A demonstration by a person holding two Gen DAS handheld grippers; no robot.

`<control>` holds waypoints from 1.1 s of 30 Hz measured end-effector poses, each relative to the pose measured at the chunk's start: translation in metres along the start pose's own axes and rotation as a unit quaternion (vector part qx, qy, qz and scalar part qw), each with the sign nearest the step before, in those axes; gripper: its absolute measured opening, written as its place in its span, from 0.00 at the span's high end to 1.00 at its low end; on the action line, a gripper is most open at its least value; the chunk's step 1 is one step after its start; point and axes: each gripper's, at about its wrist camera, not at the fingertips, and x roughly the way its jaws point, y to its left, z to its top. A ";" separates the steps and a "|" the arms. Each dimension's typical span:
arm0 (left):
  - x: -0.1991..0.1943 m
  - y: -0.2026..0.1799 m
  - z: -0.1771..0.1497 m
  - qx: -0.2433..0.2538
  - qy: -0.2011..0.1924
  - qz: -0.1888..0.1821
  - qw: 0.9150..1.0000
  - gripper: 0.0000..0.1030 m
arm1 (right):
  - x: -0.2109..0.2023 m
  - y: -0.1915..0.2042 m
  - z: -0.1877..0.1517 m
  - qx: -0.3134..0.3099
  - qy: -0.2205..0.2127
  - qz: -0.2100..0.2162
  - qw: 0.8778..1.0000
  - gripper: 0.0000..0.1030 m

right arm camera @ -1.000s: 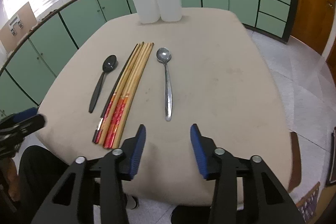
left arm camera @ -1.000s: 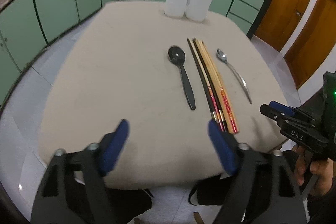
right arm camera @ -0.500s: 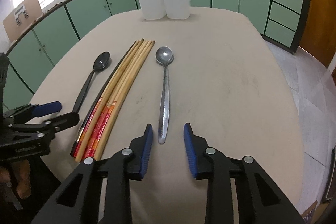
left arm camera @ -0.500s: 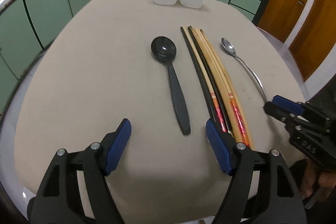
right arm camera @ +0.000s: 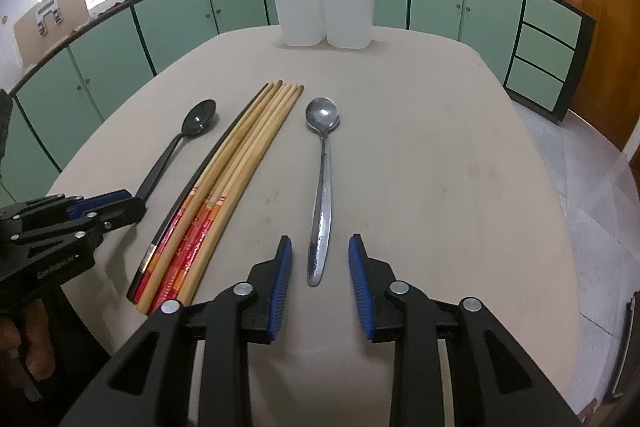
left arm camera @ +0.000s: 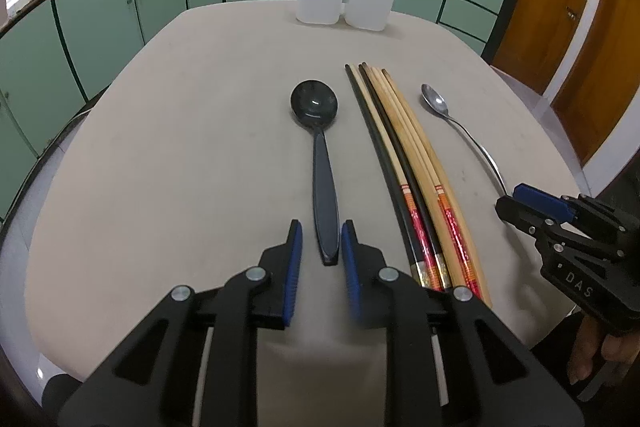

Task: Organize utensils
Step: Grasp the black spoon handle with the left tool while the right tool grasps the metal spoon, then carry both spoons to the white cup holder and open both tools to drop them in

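Your closing left gripper (left arm camera: pixel 321 241) straddles the black spoon (left arm camera: pixel 321 163) handle's near end, your closing right gripper (right arm camera: pixel 320 263) the metal spoon (right arm camera: pixel 323 179), both bowls pointing toward the white bins (right arm camera: pixel 324 9); only the right view shows the window.

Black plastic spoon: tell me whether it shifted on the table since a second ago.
No. The black plastic spoon lies beside the wooden chopsticks as before.

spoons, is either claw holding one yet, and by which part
Neither yet. The left claw is closing around the black spoon's handle end, the right claw around the metal spoon's.
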 end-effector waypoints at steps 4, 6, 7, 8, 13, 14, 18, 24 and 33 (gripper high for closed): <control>0.000 -0.004 -0.002 0.007 -0.006 0.003 1.000 0.80 | 0.000 0.003 -0.002 -0.004 -0.003 0.004 1.000 0.86; -0.002 -0.005 -0.003 0.011 -0.008 0.000 1.000 0.83 | 0.000 0.003 -0.001 -0.001 -0.002 0.007 1.000 0.90; -0.003 -0.005 -0.003 0.008 -0.007 -0.005 1.000 0.87 | 0.001 0.003 0.001 0.000 0.000 0.007 1.000 0.90; -0.002 -0.004 -0.001 0.005 -0.005 -0.010 1.000 0.89 | 0.001 0.003 0.001 0.001 0.002 0.009 1.000 0.91; -0.012 0.002 0.011 -0.011 0.002 -0.022 1.000 0.89 | -0.011 0.004 0.012 0.003 0.006 0.009 1.000 0.91; -0.014 0.002 0.013 -0.011 0.001 -0.023 1.000 0.89 | -0.014 0.005 0.014 0.003 0.006 0.008 1.000 0.91; -0.029 0.006 0.026 -0.014 -0.003 -0.036 0.999 0.89 | -0.029 0.005 0.030 0.012 0.005 0.014 1.000 0.91; -0.045 0.013 0.045 -0.013 -0.016 -0.047 0.999 0.89 | -0.046 0.009 0.056 0.003 -0.003 0.012 1.000 0.91; -0.063 0.025 0.085 -0.011 -0.021 -0.071 0.997 0.90 | -0.053 0.008 0.088 -0.013 0.000 0.003 1.000 0.92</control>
